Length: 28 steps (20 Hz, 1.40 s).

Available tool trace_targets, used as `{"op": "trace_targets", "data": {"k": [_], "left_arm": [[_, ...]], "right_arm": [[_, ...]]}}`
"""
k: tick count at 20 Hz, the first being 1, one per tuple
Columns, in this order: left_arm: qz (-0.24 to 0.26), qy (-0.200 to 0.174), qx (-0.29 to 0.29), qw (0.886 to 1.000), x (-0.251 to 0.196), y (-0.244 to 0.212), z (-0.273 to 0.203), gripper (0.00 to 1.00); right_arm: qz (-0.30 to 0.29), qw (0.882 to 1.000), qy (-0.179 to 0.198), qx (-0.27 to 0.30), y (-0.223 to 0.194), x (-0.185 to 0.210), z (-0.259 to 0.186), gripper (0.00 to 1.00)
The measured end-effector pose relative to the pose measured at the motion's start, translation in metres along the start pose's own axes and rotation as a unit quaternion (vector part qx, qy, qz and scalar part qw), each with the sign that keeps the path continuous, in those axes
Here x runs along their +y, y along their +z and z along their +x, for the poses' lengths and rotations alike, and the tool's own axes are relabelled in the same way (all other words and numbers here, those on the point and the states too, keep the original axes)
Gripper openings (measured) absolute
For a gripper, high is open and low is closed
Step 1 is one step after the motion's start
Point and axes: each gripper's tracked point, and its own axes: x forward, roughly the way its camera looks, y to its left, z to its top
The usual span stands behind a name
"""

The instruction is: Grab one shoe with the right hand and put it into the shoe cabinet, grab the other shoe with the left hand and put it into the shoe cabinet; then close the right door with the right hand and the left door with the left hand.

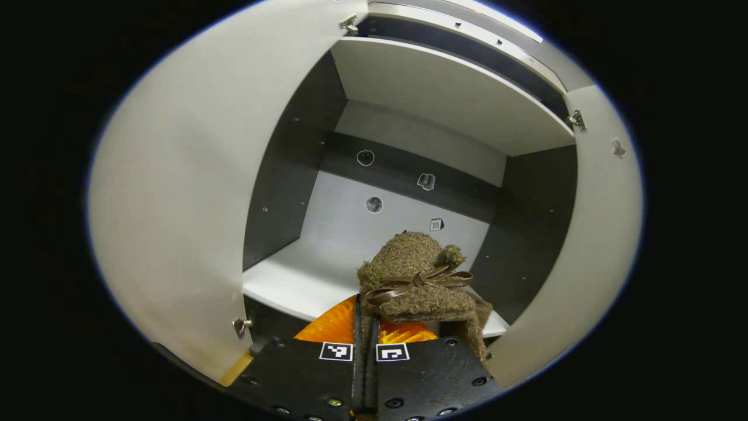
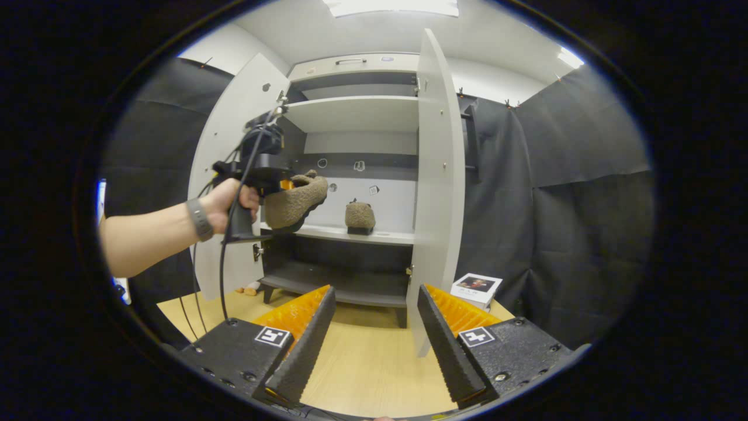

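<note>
while the left gripper (image 1: 365,351) pinches the shoe (image 1: 418,278), carry it over the shelf (image 1: 292,280) beside the other shoe (image 2: 360,216); right gripper (image 2: 374,333) spread.

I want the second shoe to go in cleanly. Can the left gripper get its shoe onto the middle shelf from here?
Probably yes. The left gripper holds the shoe in front of the middle shelf, both doors stand open, and the other shoe sits off to one side.

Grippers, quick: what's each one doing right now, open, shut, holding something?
Left gripper: shut on a fuzzy brown shoe, held in front of the open shoe cabinet.
Right gripper: open, holding nothing.
</note>
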Motion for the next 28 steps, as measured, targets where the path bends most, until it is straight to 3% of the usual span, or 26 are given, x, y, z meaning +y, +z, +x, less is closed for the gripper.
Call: {"op": "trace_targets", "data": {"k": [2, 4, 7, 11, 17, 19, 20, 21, 22, 23, 24, 25, 28], "left_arm": [[0.013, 0.006, 0.033, 0.999, -0.024, 0.004, 0.041, 0.01], [0.029, 0.022, 0.069, 0.997, -0.019, -0.003, 0.081, 0.00], [0.045, 0.040, 0.116, 0.991, -0.012, -0.015, 0.101, 0.01], [0.022, 0.067, 0.181, 0.981, 0.002, -0.042, 0.118, 0.00], [0.042, 0.052, 0.190, 0.979, 0.002, -0.045, 0.124, 0.03], [0.037, 0.044, 0.181, 0.982, -0.002, -0.039, 0.121, 0.12], [0.037, 0.044, 0.176, 0.983, -0.001, -0.036, 0.118, 0.42], [0.038, 0.043, 0.176, 0.983, -0.002, -0.033, 0.113, 0.33], [0.042, 0.046, 0.174, 0.983, 0.000, -0.030, 0.110, 0.33], [0.045, 0.051, 0.171, 0.983, 0.002, -0.027, 0.105, 0.59], [0.047, 0.049, 0.160, 0.985, 0.002, -0.021, 0.100, 0.44], [0.044, 0.042, 0.153, 0.986, -0.002, -0.015, 0.092, 0.71], [0.036, 0.026, 0.110, 0.993, -0.006, 0.005, 0.062, 0.77]], "right_arm": [[0.009, 1.000, -0.010, 0.003, -0.002, -0.007, -0.002, 0.90], [0.013, 1.000, -0.020, 0.005, -0.003, -0.014, -0.004, 0.90], [0.009, 0.999, -0.032, 0.003, 0.000, -0.025, -0.004, 0.90], [0.013, 0.999, -0.041, 0.009, -0.006, -0.031, -0.005, 0.90], [0.019, 0.999, -0.038, 0.025, -0.016, -0.032, -0.001, 0.90], [0.015, 0.999, -0.034, 0.020, -0.013, -0.030, 0.000, 0.90], [0.014, 0.999, -0.032, 0.019, -0.013, -0.029, 0.000, 0.90], [0.013, 0.999, -0.030, 0.019, -0.012, -0.028, 0.001, 0.90], [0.014, 0.999, -0.027, 0.019, -0.013, -0.027, -0.001, 0.90], [0.015, 0.999, -0.024, 0.019, -0.013, -0.026, -0.002, 0.90], [0.015, 0.999, -0.022, 0.019, -0.013, -0.025, -0.002, 0.90], [0.014, 0.999, -0.021, 0.019, -0.013, -0.024, -0.002, 0.90], [0.017, 1.000, -0.015, 0.020, -0.014, -0.021, -0.003, 0.90]]}}
